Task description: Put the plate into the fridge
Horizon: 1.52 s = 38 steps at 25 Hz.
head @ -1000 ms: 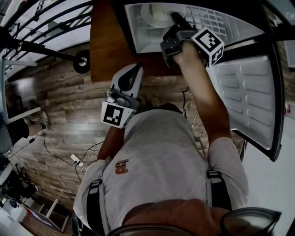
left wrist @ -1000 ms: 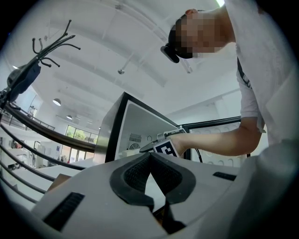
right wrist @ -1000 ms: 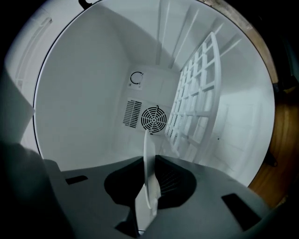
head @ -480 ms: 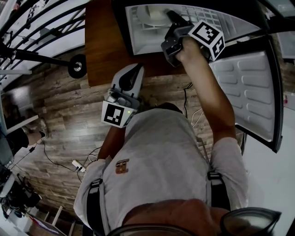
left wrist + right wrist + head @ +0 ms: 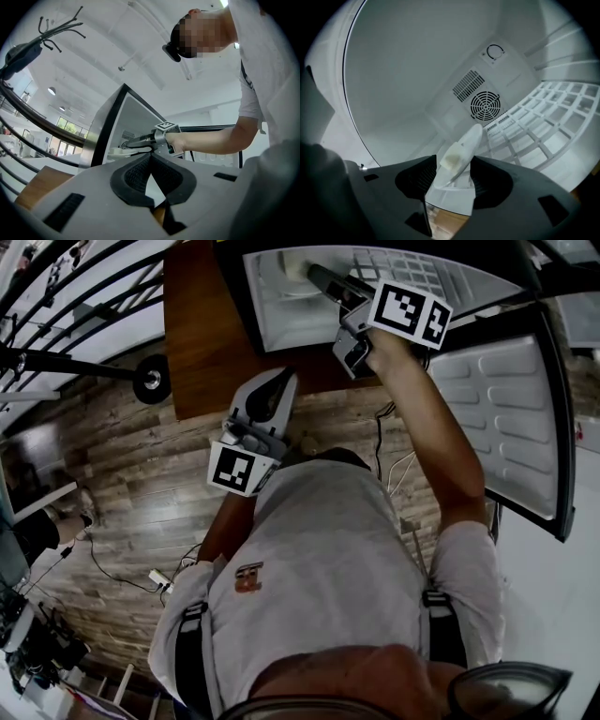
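Observation:
A white plate (image 5: 465, 146) carrying a pale block (image 5: 451, 158) stands edge-on between the jaws of my right gripper (image 5: 451, 176), inside the open fridge (image 5: 272, 307). The jaws are opening, and a gap shows between the pads and the plate. From the head view, the right gripper (image 5: 319, 276) reaches deep into the fridge, with the plate (image 5: 298, 259) at its tip. My left gripper (image 5: 274, 382) hangs in front of the chest, outside the fridge, shut on nothing. Its own view shows its jaws (image 5: 150, 158) meeting, and beyond them the right gripper (image 5: 136, 140) at the plate (image 5: 120, 151).
A white wire shelf (image 5: 543, 117) fills the fridge's right side, with a round fan vent (image 5: 485, 105) on the back wall. The fridge door (image 5: 506, 418) stands open at right. A brown wooden panel (image 5: 197, 343) flanks the fridge at left. Cables (image 5: 141, 563) lie on the plank floor.
My right gripper has pushed farther into the fridge, taking the plate with it. The left gripper has hardly moved.

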Each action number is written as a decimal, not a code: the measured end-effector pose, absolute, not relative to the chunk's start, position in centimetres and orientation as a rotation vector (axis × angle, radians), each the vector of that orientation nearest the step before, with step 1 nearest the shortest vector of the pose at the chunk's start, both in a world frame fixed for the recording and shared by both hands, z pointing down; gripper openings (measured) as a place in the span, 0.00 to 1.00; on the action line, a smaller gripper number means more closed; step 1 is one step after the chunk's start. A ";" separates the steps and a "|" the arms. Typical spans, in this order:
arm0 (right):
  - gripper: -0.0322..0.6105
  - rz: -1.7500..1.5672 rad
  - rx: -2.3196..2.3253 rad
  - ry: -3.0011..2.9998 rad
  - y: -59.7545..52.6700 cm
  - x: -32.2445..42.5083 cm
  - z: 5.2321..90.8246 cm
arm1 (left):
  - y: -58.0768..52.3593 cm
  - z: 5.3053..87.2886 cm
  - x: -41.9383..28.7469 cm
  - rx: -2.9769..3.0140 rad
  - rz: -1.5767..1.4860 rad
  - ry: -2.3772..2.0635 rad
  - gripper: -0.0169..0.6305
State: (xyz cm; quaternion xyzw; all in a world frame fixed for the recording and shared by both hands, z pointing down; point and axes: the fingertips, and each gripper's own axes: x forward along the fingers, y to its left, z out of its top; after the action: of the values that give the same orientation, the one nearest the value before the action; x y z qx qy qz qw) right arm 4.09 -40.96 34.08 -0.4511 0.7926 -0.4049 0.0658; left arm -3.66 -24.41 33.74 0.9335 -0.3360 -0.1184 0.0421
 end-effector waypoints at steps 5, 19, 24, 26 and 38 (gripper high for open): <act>0.39 -1.063 -1.415 2.660 -40.3 3.6 34.9 | -24.3 34.1 -3.6 2.845 -0.356 -1.023 0.05; 0.41 -0.842 -1.283 3.027 -39.4 3.4 35.1 | -23.7 34.6 -2.6 2.842 -0.302 -1.015 0.05; 0.42 -0.915 -1.216 3.014 -39.4 3.2 35.1 | -23.5 35.3 -2.1 2.838 -0.278 -0.994 0.05; 0.43 -0.910 -1.199 3.047 -39.2 3.3 35.2 | -23.5 35.3 -1.9 2.838 -0.278 -0.991 0.05; 0.45 -0.713 -1.199 3.351 -37.6 3.6 36.5 | -23.2 35.8 -1.1 2.822 -0.267 -0.987 0.05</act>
State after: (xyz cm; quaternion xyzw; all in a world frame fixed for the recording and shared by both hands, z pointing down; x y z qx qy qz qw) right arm 3.60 -37.64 36.50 -0.3204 0.8959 -0.1905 -0.2417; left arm -1.13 -23.20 35.78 0.9379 -0.3280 -0.0888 0.0702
